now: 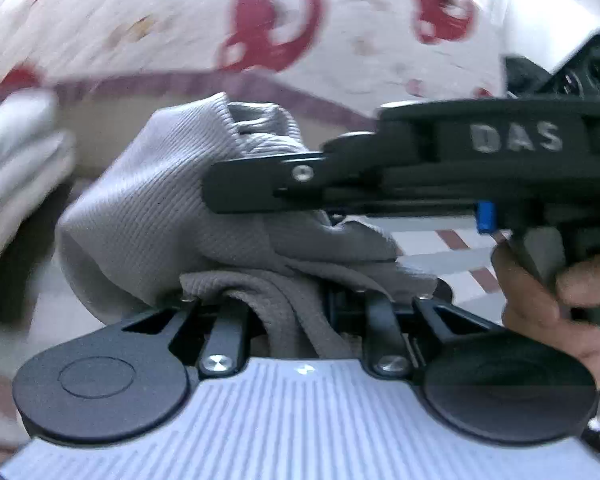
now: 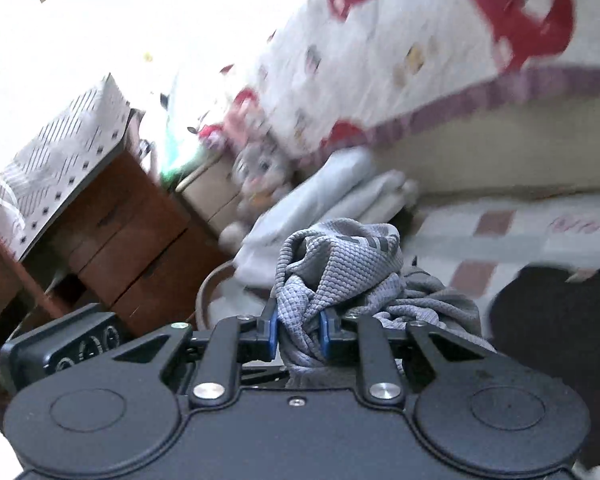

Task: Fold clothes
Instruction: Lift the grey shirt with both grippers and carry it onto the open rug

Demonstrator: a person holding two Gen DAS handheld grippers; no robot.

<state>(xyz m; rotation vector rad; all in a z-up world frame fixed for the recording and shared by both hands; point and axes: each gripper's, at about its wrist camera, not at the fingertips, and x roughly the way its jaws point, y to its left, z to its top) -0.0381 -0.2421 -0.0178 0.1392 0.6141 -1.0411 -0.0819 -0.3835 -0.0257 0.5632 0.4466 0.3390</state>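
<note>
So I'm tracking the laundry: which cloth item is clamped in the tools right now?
The grey knit garment, bunched between the right tool blue pads; the pale folded clothes lie behind, untouched.

Background: white bedspread with red print over a bed, brown wooden drawer cabinet topped by patterned cloth, checked sheet below, overexposed bright wall.

"DAS" on the right tongs.
</note>
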